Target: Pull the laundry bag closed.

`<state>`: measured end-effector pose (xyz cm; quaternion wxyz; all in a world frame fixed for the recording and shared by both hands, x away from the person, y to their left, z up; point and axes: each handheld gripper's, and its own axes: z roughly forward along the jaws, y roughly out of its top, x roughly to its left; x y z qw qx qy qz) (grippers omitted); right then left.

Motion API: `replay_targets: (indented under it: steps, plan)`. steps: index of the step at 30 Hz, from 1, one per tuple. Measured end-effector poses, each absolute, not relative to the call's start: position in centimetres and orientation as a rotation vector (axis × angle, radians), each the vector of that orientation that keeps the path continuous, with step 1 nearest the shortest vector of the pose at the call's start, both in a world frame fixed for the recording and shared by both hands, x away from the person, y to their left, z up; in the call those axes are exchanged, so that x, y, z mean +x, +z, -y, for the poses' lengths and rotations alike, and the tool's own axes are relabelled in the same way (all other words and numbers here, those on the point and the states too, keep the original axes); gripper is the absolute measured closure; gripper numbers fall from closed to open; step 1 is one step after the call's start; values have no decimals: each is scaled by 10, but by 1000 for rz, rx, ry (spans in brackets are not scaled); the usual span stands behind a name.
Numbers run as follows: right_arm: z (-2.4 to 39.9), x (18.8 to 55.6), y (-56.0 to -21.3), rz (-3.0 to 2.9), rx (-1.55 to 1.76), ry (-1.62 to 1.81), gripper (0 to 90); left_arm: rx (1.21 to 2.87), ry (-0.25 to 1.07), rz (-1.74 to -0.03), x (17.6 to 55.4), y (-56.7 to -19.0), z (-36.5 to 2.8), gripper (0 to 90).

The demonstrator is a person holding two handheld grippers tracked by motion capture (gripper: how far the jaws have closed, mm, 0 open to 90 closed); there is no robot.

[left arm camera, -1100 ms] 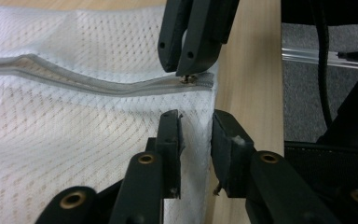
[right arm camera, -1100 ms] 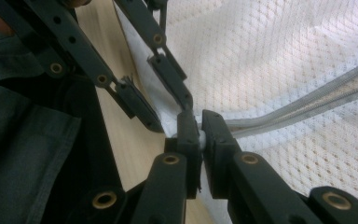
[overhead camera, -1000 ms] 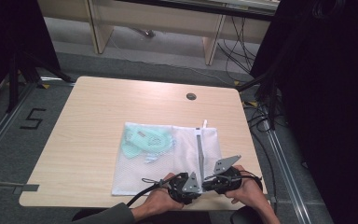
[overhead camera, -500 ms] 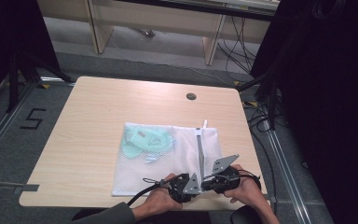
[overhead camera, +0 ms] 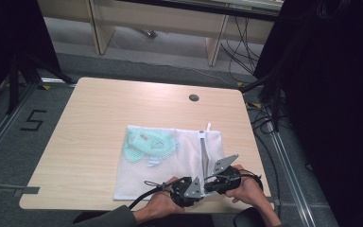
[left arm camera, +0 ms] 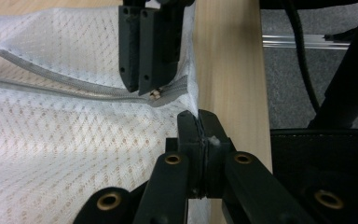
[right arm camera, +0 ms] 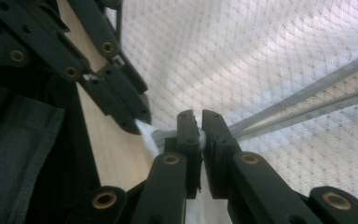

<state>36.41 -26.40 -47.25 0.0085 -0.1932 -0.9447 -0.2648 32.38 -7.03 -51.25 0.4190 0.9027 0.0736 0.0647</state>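
On the wooden table point(overhead camera: 94, 123), both hands meet at the near edge, left gripper point(left arm camera: 199, 122) and right gripper point(right arm camera: 198, 122) clamping the mesh bag point(overhead camera: 170, 161).

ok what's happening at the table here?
A person works a white mesh laundry bag lying flat on the wooden table, a gripper in each hand. The left gripper has just been closing and is clamped on the bag's near corner by the table edge. The right gripper is shut on the zipper at its near end, seemingly on the pull. The zipper is partly open. Mint-green fabric sits inside the bag.
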Motion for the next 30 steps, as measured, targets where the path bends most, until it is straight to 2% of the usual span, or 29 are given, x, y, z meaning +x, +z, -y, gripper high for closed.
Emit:
replay_targets:
  steps: [30]
  plan:
    - [258, 385, -479, 3001, -590, -801, 866, 2270, 151, -185, 325, -510, 67, 890]
